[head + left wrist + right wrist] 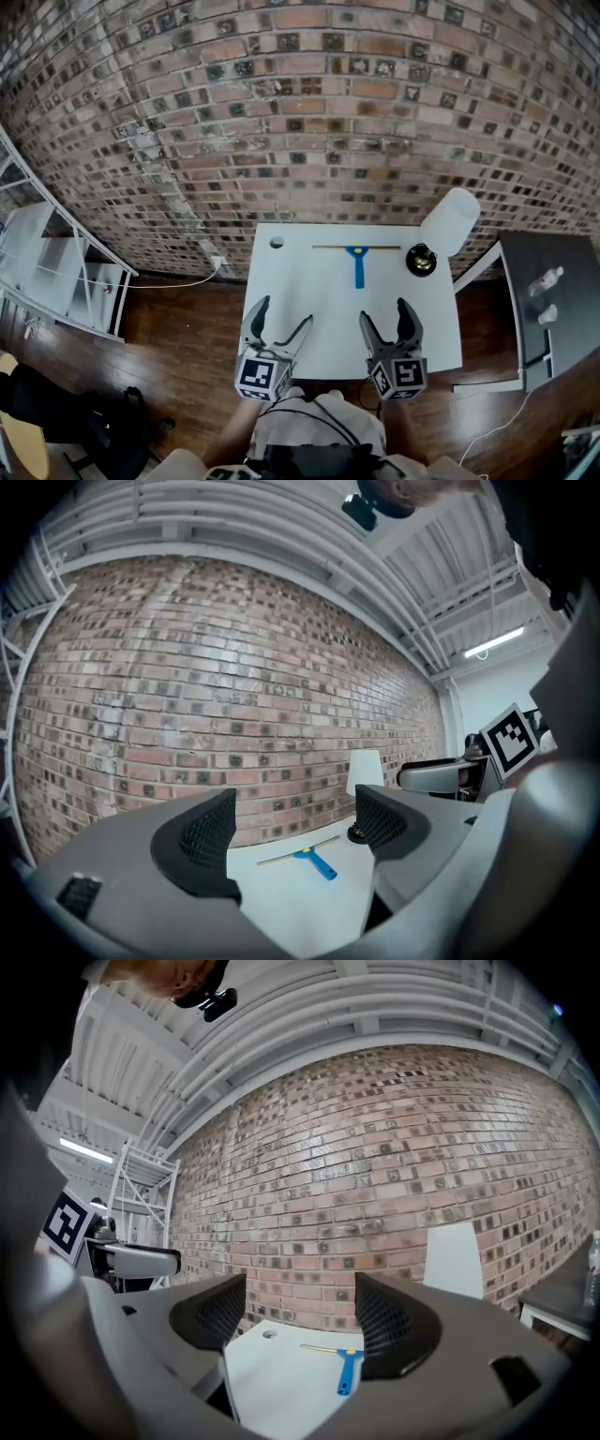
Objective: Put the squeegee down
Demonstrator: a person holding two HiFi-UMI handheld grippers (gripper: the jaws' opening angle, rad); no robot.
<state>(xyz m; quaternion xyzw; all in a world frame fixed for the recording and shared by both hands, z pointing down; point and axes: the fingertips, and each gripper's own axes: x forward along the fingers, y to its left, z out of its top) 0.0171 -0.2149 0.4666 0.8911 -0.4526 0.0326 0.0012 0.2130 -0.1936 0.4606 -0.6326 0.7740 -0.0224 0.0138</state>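
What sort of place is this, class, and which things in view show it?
Probably an indoor workspace in a converted industrial building: a bare brick wall, a ribbed metal ceiling with a strip light, and a plain white table on a wooden floor.

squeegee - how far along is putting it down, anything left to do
Done: the squeegee lies flat on the white table, near its far edge, with the blue handle pointing toward the person. In hand: nothing. The left claw and right claw are both open and empty, at the table's near side, apart from the squeegee. Left: nothing visible; the put-down looks complete.
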